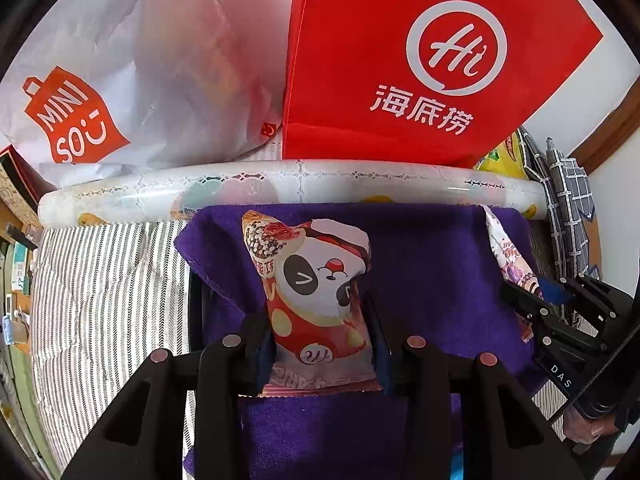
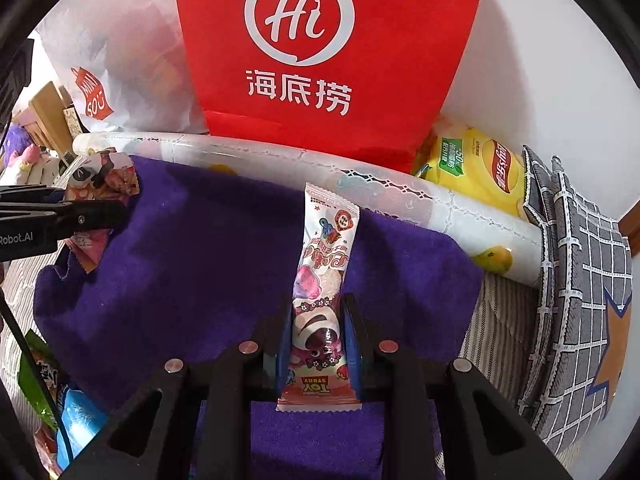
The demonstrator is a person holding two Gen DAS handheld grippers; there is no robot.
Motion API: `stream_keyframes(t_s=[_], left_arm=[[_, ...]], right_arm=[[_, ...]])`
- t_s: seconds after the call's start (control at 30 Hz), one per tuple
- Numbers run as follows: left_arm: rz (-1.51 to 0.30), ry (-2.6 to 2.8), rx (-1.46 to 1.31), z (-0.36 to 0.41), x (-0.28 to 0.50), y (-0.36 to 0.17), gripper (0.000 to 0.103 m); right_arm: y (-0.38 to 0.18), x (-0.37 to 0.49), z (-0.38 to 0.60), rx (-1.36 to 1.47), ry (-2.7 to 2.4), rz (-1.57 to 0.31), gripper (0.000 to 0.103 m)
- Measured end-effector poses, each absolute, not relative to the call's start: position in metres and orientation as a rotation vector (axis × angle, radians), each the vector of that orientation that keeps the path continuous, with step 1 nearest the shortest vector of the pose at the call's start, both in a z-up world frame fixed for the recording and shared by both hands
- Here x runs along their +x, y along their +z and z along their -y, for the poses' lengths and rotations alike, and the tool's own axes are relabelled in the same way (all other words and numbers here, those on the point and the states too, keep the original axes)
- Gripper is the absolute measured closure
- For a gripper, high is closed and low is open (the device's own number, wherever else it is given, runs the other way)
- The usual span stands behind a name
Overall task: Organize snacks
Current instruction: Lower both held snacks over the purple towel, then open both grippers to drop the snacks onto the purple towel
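Note:
My left gripper (image 1: 320, 316) is shut on a red-and-white panda snack packet (image 1: 316, 280) and holds it over a purple towel (image 1: 432, 264). My right gripper (image 2: 318, 320) is shut on a long pink Toy Story snack packet (image 2: 324, 280) over the same towel (image 2: 180, 260). The right gripper also shows at the right edge of the left wrist view (image 1: 560, 320), and the left gripper at the left edge of the right wrist view (image 2: 60, 220), holding the panda packet (image 2: 104, 180). A red Haidilao bag (image 1: 420, 60) and a white Miniso bag (image 1: 132, 80) stand behind.
A rolled patterned plastic sheet (image 1: 280, 188) lies between the towel and the bags. A yellow Lay's chips bag (image 2: 480, 172) and a grey checked cushion (image 2: 580, 280) sit at the right. More snack packets (image 2: 52, 380) lie lower left on the striped bedding (image 1: 100, 300).

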State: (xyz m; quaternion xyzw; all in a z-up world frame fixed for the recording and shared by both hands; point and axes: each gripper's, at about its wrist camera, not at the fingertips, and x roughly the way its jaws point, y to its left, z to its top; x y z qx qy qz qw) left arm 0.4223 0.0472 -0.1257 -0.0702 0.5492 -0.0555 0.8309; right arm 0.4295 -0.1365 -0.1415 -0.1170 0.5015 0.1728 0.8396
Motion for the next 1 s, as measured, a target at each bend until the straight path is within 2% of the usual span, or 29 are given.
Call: stream_keyframes(t_s=[0.27, 0.6, 0.8, 0.87, 1.0], left_arm=[[-1.178, -0.125, -0.134, -0.041, 0.423, -0.129, 0.064], [-1.192, -0.131, -0.114, -0.036, 0.424, -0.132, 0.063], [-1.205, -0.123, -0.108, -0.037, 0.425, -0.136, 0.062], [-1.206, -0.122, -0.105, -0.037, 0.426, -0.136, 0.054], [-1.201, -0.129, -0.095, -0.035, 0.426, -0.136, 0.05]], right_arm=[[-0.135, 0.429, 0.137, -0.252, 0.349, -1.056, 0.076], [-0.117, 0.422, 0.138, -0.25, 0.352, -1.007, 0.061], [-0.112, 0.42, 0.138, -0.247, 0.346, -0.997, 0.06], [-0.11, 0.42, 0.139, -0.245, 0.346, -0.992, 0.06], [-0.108, 0.419, 0.142, -0.233, 0.344, -0.989, 0.06]])
